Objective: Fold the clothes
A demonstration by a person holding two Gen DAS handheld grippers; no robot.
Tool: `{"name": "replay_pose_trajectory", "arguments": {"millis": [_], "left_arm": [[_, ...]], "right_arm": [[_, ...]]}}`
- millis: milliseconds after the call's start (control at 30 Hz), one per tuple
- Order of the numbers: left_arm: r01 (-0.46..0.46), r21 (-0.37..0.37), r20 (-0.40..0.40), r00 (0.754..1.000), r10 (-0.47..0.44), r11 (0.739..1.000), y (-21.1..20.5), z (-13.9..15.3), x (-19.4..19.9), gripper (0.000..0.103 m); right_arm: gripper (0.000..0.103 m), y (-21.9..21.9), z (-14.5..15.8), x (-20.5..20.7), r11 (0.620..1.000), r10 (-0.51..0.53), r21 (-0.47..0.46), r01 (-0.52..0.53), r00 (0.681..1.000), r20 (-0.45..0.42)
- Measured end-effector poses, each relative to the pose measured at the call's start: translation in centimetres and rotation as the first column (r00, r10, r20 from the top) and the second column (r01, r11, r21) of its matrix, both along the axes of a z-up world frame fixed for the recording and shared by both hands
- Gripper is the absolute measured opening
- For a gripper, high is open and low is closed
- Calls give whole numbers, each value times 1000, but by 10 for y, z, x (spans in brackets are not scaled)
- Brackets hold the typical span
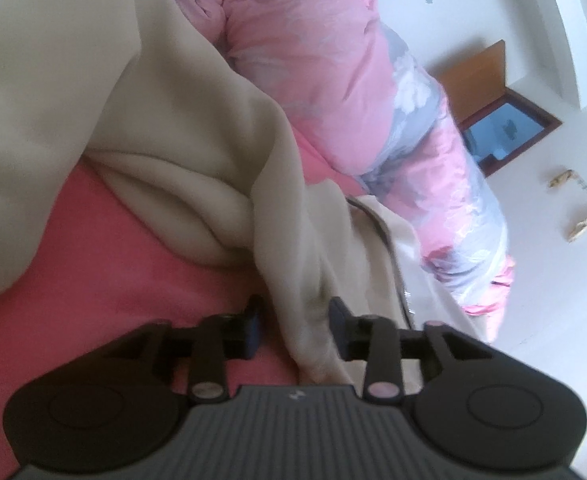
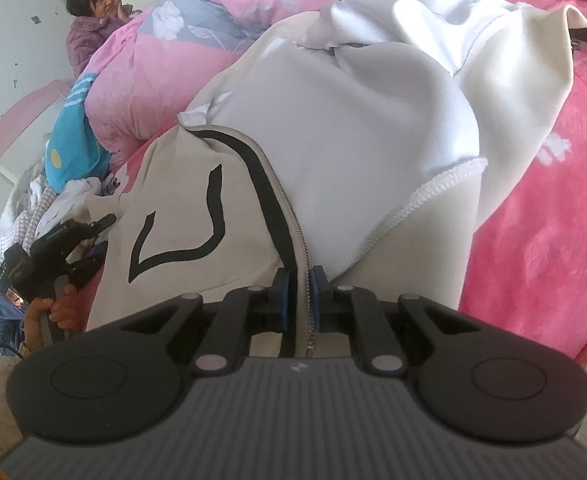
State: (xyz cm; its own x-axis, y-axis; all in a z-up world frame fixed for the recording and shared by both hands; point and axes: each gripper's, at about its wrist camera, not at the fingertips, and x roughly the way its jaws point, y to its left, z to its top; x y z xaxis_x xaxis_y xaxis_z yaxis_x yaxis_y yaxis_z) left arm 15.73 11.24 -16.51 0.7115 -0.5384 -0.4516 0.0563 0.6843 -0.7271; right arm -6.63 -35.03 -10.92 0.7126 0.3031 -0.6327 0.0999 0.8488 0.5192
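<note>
The cream zip-up jacket (image 2: 333, 140) lay spread over the pink bed cover (image 2: 541, 220), a pink floral quilt (image 1: 313, 60) bunched at eleven o'clock from it. The right tongs (image 2: 299, 296) were clenched on the jacket's zipper edge. The left tongs (image 1: 295, 320) stood released, a cream fold running loose between their pads, neither pad pressing it.

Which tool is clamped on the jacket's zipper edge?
The right tool: its pads pinch the black-taped zipper. The left tool only has a plain beige fold of the jacket between its open jaws.
</note>
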Motion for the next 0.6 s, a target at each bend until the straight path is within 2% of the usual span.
{"name": "replay_pose_trajectory", "arguments": {"millis": [33,100,167,233,333,433,567,600], "left_arm": [[-8,18,-6,1000,8,1000,2,-2,-1,5],[-25,-14,-1,1000,25,1000,5,-1,2,5],[-46,13,62,997,45,999,8,12,6,5],[-55,21,86,995,53,998,10,20,14,5],[-71,29,20,997,71,997,13,8,26,6],[-70,16,-11,997,70,997,13,-3,30,8],[-54,0,-37,998,54,999,19,0,16,12],[-50,-3,-43,998,50,999,20,0,13,19]], "right_arm": [[9,1,0,0,1000,-2,-1,2,1000,0],[9,2,0,0,1000,-7,-2,7,1000,-2],[9,4,2,0,1000,-11,-8,11,1000,-6],[9,6,3,1,1000,-11,-12,11,1000,-9],[10,10,3,5,1000,-2,-17,2,1000,-15],[10,13,3,8,999,2,-33,-3,1000,-14],[10,9,0,6,1000,-4,-9,4,1000,-6],[10,8,-1,5,1000,-4,-3,4,1000,-4]]}}
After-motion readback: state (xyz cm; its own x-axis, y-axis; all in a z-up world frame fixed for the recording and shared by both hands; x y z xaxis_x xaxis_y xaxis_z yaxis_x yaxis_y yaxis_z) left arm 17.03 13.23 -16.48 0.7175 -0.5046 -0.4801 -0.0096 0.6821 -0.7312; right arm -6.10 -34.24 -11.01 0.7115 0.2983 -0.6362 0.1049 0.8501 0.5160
